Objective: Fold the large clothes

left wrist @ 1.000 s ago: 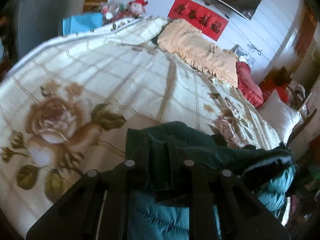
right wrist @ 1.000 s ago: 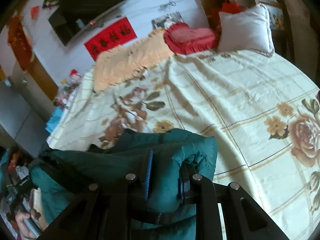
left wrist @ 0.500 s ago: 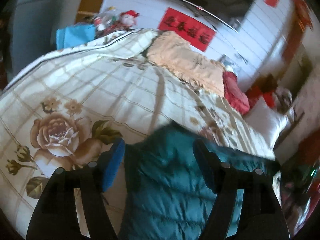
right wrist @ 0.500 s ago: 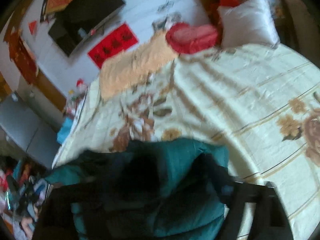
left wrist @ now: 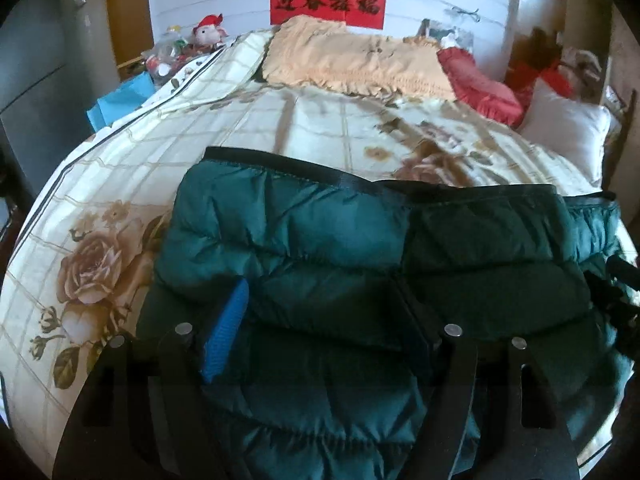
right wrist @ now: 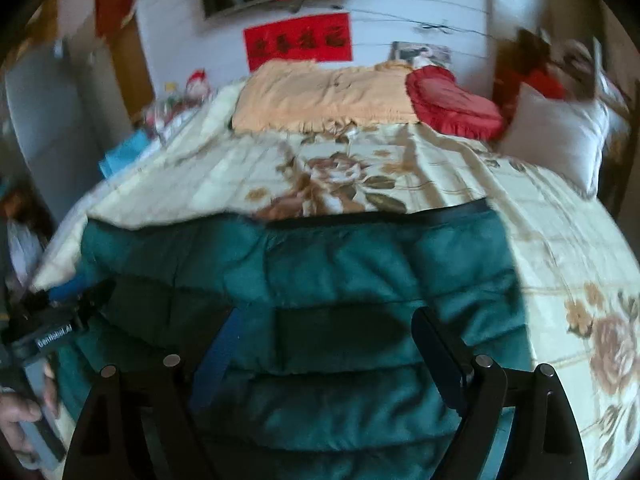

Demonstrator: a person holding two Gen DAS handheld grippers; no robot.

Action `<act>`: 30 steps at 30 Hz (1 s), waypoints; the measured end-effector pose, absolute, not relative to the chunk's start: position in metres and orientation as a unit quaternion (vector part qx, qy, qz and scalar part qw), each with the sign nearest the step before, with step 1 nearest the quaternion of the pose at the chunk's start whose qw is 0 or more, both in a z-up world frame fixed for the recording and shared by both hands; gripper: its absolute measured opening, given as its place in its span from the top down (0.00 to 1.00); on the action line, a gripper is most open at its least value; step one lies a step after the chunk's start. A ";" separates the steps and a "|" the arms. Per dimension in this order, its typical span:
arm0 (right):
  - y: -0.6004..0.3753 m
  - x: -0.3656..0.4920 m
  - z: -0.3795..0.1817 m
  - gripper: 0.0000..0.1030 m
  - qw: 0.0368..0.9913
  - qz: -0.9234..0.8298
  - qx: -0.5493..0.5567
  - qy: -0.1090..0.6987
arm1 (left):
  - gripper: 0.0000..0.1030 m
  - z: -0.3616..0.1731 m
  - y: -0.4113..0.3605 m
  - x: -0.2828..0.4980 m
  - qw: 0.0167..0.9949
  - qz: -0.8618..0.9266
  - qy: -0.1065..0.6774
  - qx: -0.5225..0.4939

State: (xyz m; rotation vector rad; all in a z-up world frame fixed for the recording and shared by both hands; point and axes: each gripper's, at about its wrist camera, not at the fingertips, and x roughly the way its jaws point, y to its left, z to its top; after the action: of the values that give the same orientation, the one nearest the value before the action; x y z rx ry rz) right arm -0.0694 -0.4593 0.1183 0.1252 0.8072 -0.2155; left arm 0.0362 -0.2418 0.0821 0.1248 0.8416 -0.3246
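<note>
Right view blurred, contact with fabric unclear. Left gripper (left wrist: pixel 320 336) spread wide, nothing pinched, over teal puffer jacket (left wrist: pixel 360 264). Right gripper (right wrist: pixel 326 344) likewise apart, empty. Jacket flat between and beyond fingers (left wrist: pixel 226 336), floral bedspread (left wrist: pixel 120 184) around, pillows farther ahead.

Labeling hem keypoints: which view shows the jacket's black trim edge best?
Left wrist. The black trim edge of the green jacket is sharp there and runs almost the full width of the garment. In the right wrist view the trim is motion-blurred and clear only along the right part; leftward it fades into the blur.
</note>
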 end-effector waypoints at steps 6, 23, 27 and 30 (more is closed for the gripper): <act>-0.468 -0.054 0.088 0.17 0.902 -0.127 0.059 0.408 | 0.18 0.068 -0.238 0.050 0.897 -0.161 0.409 0.042; -0.472 -0.037 0.072 0.12 0.892 -0.142 0.058 0.425 | 0.12 0.058 -0.244 0.060 0.898 -0.166 0.405 0.043; -0.472 -0.037 0.072 0.12 0.892 -0.142 0.058 0.425 | 0.11 0.058 -0.244 0.060 0.898 -0.166 0.406 0.042; -0.472 -0.036 0.072 0.12 0.892 -0.142 0.058 0.425 | 0.11 0.058 -0.244 0.059 0.898 -0.166 0.405 0.043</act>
State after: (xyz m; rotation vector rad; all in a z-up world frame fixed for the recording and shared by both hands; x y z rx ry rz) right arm -0.0363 -0.4719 0.0719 0.1202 0.8825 -0.2957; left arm 0.0595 -0.2437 0.0581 0.0887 0.8395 -0.3429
